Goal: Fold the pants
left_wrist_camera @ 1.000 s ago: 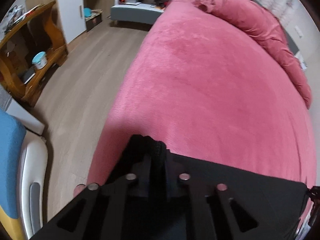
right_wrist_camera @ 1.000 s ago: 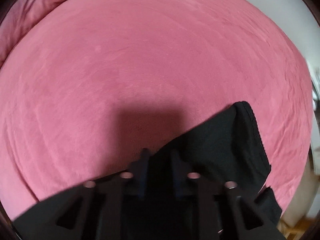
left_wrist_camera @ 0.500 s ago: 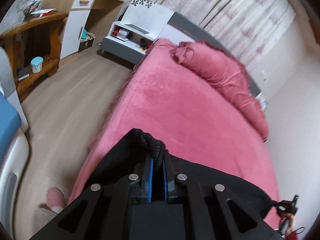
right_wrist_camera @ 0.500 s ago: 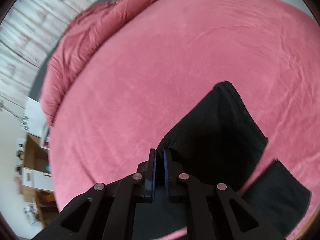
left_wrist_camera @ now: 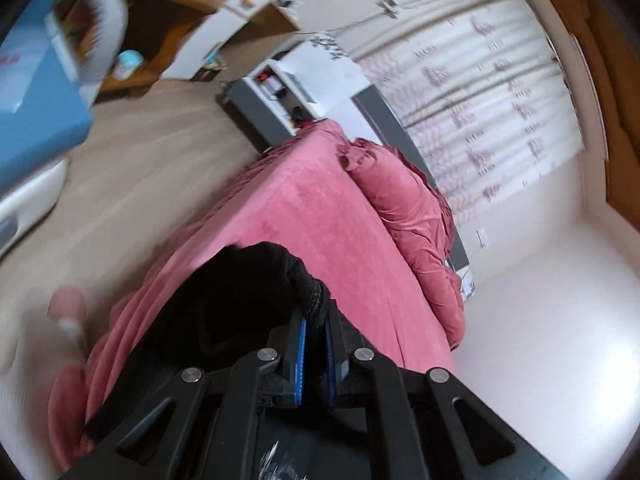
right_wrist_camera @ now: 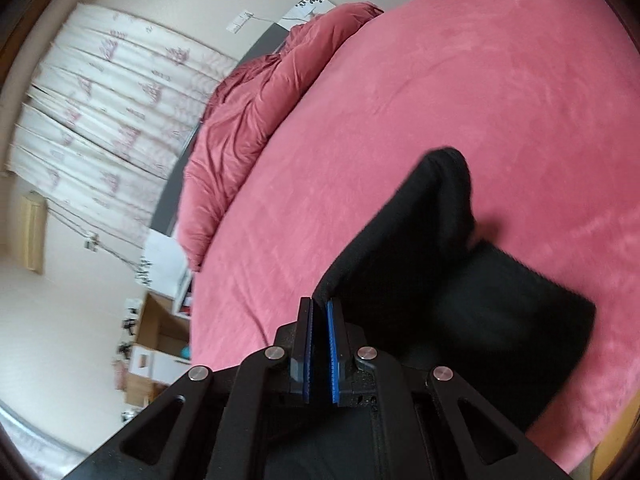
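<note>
My left gripper (left_wrist_camera: 314, 322) is clamped narrow on a bunched edge of the black pants (left_wrist_camera: 240, 300), the ribbed cloth pinched between its blue pads (left_wrist_camera: 301, 356). My right gripper (right_wrist_camera: 320, 312) is likewise closed to a slit on another edge of the pants (right_wrist_camera: 460, 280), which trail off to its right and hang over the pink bed (right_wrist_camera: 440, 100). The garment is raised, not laid flat; a folded end rests toward the bed's near side. Beyond lie the bunched pink duvet (right_wrist_camera: 248, 112), curtain (left_wrist_camera: 480, 92) and wooden floor (left_wrist_camera: 140, 168). By my judgement the fold is under way: laying down, squaring and any later folds remain.
</note>
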The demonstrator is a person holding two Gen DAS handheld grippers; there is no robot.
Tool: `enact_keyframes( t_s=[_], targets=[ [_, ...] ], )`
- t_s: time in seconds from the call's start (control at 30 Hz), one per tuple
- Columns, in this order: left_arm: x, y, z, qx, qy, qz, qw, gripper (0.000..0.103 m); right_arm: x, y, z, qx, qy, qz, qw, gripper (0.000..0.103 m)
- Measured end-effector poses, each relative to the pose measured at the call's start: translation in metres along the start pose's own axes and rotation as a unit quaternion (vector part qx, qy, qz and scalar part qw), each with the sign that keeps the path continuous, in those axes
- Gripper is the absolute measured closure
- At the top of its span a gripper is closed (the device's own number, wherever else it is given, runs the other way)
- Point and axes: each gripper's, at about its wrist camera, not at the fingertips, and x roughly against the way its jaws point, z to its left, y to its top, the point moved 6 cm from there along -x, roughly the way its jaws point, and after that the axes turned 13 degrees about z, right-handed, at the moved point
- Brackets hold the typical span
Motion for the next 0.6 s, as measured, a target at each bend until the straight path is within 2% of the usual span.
enact_keyframes(
  t_s=[0.13, 0.3, 0.37, 0.43, 0.47, 0.53, 0.6],
  targets=[
    [0.009, -0.039, 0.026, -0.003, 0.024, 0.017, 0.9996, 0.096, -0.003, -0.025, -0.037, -0.032, -0.008, 0.007, 0.999, 0.097],
    [0.006, -0.065, 0.063, 0.056, 0.017, 0.034, 0.9977, 0.095, -0.01, -0.053, -0.077, -0.069, -0.02, 0.021, 0.997, 0.096],
    [0.002, -0.07, 0.071, 0.06, 0.039, 0.036, 0.9968, 0.093, -0.013, -0.065, -0.09, -0.086, -0.021, 0.032, 0.996, 0.092],
    [0.002, -0.075, 0.077, 0.067, 0.061, 0.036, 0.9953, 0.071, -0.017, -0.073, -0.098, -0.101, -0.025, 0.039, 0.994, 0.092],
    [0.005, -0.077, 0.079, 0.076, 0.058, 0.033, 0.9949, 0.069, -0.018, -0.08, -0.1, -0.102, -0.023, 0.044, 0.994, 0.092],
    [0.009, -0.083, 0.081, 0.1, 0.028, 0.038, 0.9939, 0.062, -0.017, -0.09, -0.102, -0.101, -0.016, 0.05, 0.993, 0.088],
    [0.016, -0.09, 0.078, 0.119, 0.01, 0.042, 0.992, 0.061, -0.017, -0.1, -0.098, -0.098, -0.02, 0.052, 0.994, 0.07]
  ],
)
